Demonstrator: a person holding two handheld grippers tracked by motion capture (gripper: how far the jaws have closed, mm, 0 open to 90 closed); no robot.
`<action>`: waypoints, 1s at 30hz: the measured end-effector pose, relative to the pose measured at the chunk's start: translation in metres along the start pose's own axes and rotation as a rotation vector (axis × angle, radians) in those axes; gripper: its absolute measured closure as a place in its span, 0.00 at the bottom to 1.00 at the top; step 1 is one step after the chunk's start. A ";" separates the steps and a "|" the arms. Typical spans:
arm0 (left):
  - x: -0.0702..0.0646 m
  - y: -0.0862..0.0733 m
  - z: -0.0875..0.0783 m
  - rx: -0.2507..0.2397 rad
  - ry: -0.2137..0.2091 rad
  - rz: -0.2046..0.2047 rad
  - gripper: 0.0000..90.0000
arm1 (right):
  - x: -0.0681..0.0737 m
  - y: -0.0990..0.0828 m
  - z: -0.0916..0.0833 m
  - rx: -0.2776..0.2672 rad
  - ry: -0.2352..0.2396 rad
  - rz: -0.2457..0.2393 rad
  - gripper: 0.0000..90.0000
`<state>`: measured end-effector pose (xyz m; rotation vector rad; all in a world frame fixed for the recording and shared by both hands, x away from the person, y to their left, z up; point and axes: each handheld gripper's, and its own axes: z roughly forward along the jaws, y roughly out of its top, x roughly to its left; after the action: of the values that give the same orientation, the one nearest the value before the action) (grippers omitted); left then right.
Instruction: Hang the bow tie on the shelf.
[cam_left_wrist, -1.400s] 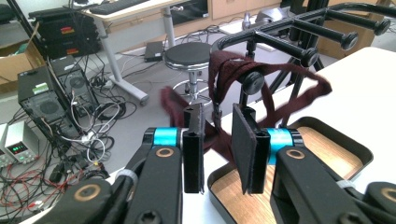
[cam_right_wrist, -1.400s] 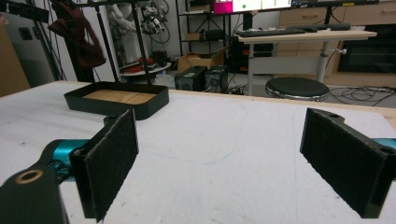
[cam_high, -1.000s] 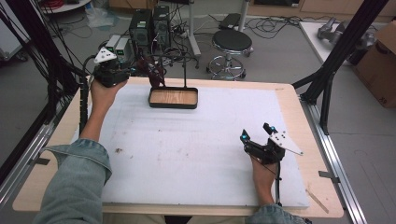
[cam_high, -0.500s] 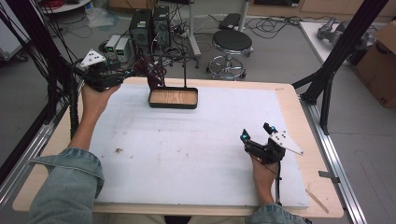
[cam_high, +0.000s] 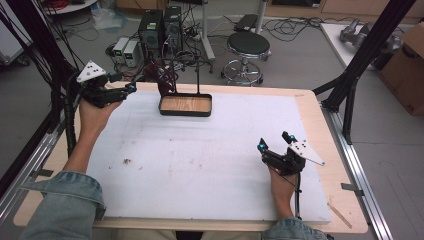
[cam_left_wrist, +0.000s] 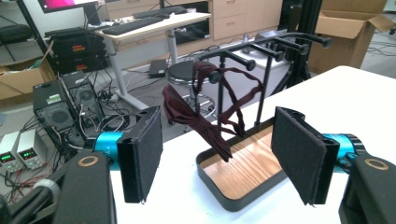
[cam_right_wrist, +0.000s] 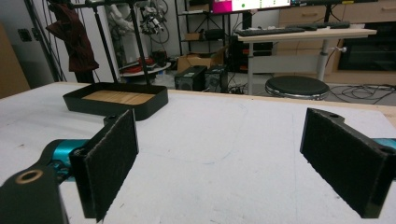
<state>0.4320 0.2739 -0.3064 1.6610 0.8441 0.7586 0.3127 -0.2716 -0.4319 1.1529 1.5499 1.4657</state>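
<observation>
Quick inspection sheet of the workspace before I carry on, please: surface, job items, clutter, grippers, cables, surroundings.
Surface: white mat on a wooden table, a few dark specks at left.
Job's things: black tray with wooden floor, empty; dark red cloth draped on the black rack standing in it.
Clutter: nothing seen.
Grippers: left gripper open, raised near the rack; right gripper open, low over the mat.
Cables: loose wiring on the floor beyond.
Surroundings: stool, computer towers, cardboard box.

Lab; computer towers, cables
</observation>
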 end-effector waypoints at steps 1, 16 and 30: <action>-0.002 0.000 -0.003 -0.004 -0.003 0.003 0.37 | 0.000 0.000 0.000 0.001 0.001 -0.001 0.12; -0.029 -0.021 -0.036 -0.009 -0.049 -0.016 0.25 | 0.003 0.000 0.000 0.012 -0.001 -0.011 0.12; -0.051 -0.056 -0.061 0.014 -0.061 -0.031 0.23 | 0.003 0.000 0.001 0.011 0.000 -0.021 0.12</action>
<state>0.3457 0.2727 -0.3505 1.6721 0.8318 0.6786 0.3122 -0.2687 -0.4318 1.1400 1.5678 1.4454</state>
